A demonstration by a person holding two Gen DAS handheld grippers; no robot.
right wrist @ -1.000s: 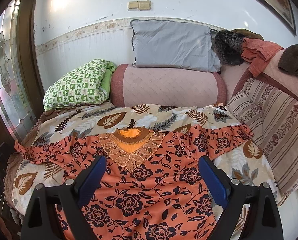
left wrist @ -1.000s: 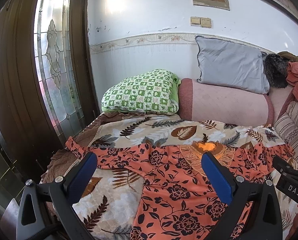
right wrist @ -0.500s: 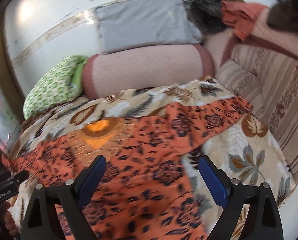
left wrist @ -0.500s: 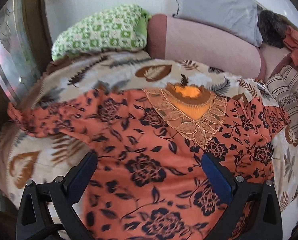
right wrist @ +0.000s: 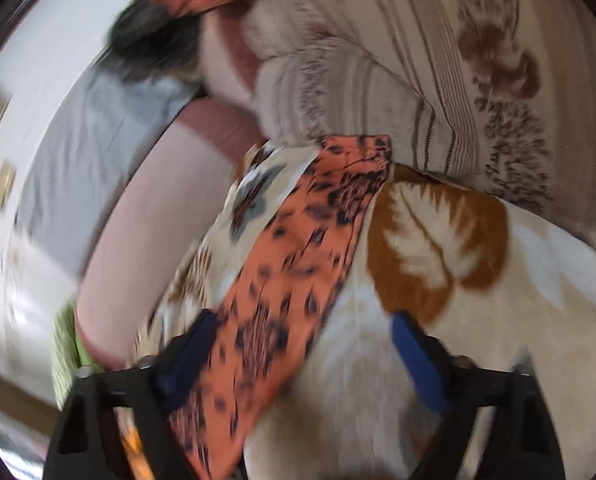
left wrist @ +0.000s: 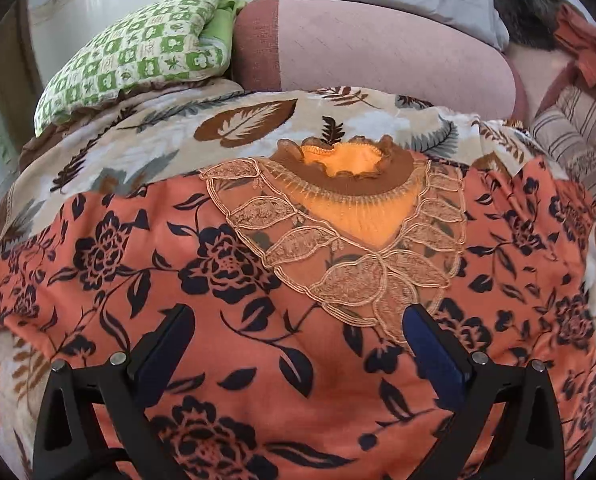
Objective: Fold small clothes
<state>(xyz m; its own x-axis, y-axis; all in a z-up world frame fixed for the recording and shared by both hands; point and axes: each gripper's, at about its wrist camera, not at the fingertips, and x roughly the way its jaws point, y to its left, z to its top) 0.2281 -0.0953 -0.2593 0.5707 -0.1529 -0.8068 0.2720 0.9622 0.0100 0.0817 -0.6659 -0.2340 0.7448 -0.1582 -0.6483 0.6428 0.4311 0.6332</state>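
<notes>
Across the bed point(left wrist: 146, 160) a thin, limp blouse point(left wrist: 146, 264) is lying flat; left tool point(left wrist: 298, 356) is hovering wide, right tool point(right wrist: 302, 354) is closing around its sleeve point(right wrist: 306, 240), a good hold.

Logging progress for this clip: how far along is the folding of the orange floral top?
Done: the orange floral top lies spread flat on the leaf-print blanket. In hand: nothing; the left gripper is open above it, and the right gripper is closing over a sleeve. Left: every fold.
</notes>
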